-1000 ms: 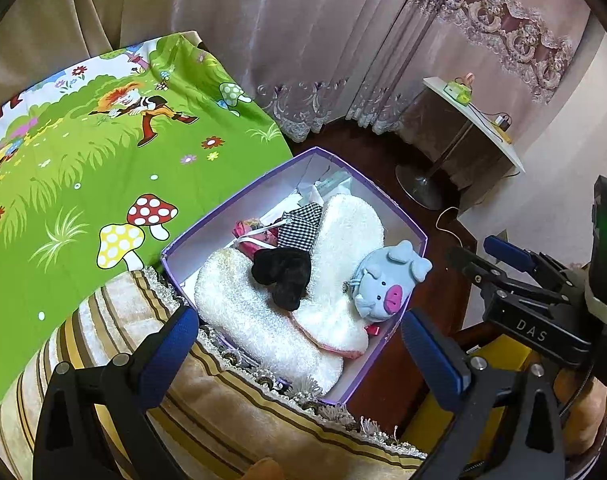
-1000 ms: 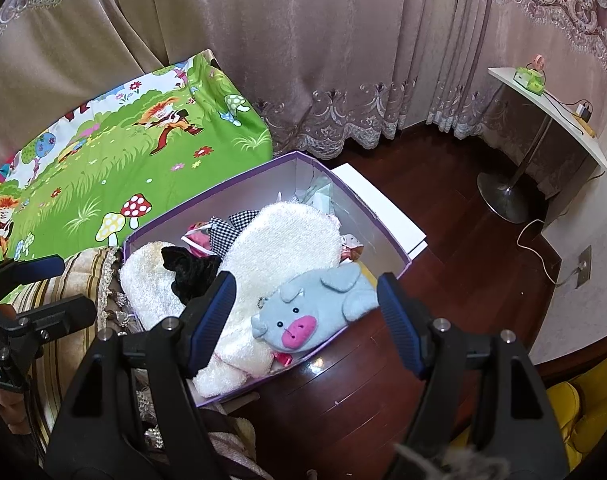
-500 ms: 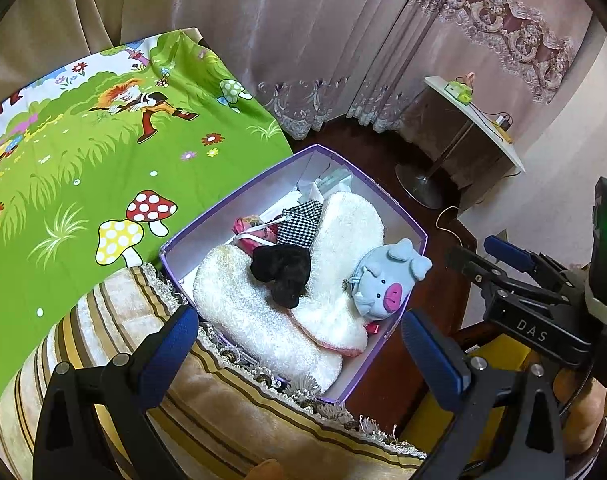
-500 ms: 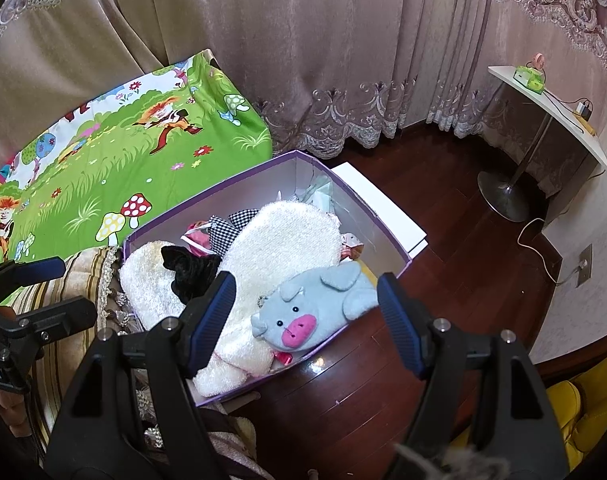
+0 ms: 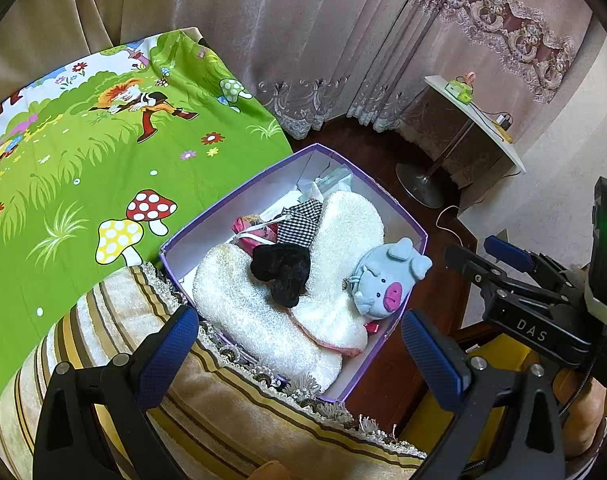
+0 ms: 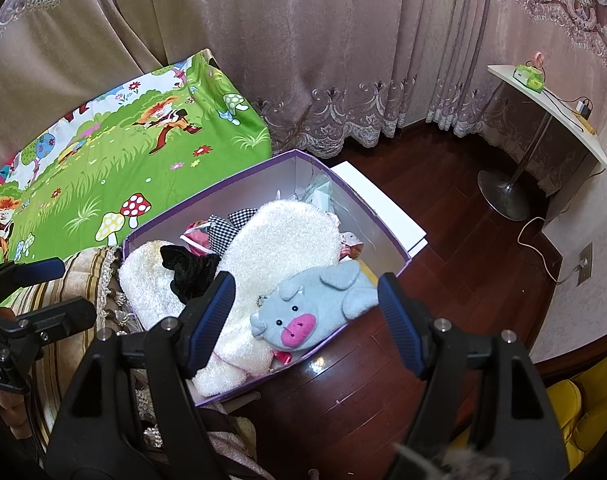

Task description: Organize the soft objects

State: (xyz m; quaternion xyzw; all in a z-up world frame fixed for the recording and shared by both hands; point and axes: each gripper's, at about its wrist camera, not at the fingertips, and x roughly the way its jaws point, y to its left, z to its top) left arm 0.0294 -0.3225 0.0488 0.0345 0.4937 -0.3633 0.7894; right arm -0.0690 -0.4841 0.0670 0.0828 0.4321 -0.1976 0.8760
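I hold both grippers above a purple-rimmed cardboard box with white inner walls [image 5: 383,204], which sits on a dark red wooden floor [image 6: 443,208].

From the left wrist camera, my left gripper [image 5: 299,348] is spread wide with nothing between its blue-padded fingers [image 5: 169,356]. The box lies ahead at about 12 o'clock. Inside it, two fluffy white plush slippers [image 5: 343,240] lie side by side (they fill most of the box). A crumpled black fuzzy cloth [image 5: 281,270] rests on top where the two slippers meet. At 11 o'clock from it is a black-and-white checked fabric piece [image 5: 299,224], with a pink item [image 5: 247,232] just beside that. A grey-blue plush pig with a pink snout [image 5: 383,280] leans against the box's wall at 3 o'clock. A beige and brown striped cushion with fringe [image 5: 103,332] touches the box's near edge at 7 o'clock, and a green cartoon-print sheet with mushrooms [image 5: 83,168] spreads at 10 o'clock.

From the right wrist camera, my right gripper [image 6: 305,320] is also wide apart and empty, hanging directly over the plush pig. A white side table on a metal stand [image 6: 543,112] stands at 2 o'clock, before mauve lace-trimmed curtains [image 6: 303,60].
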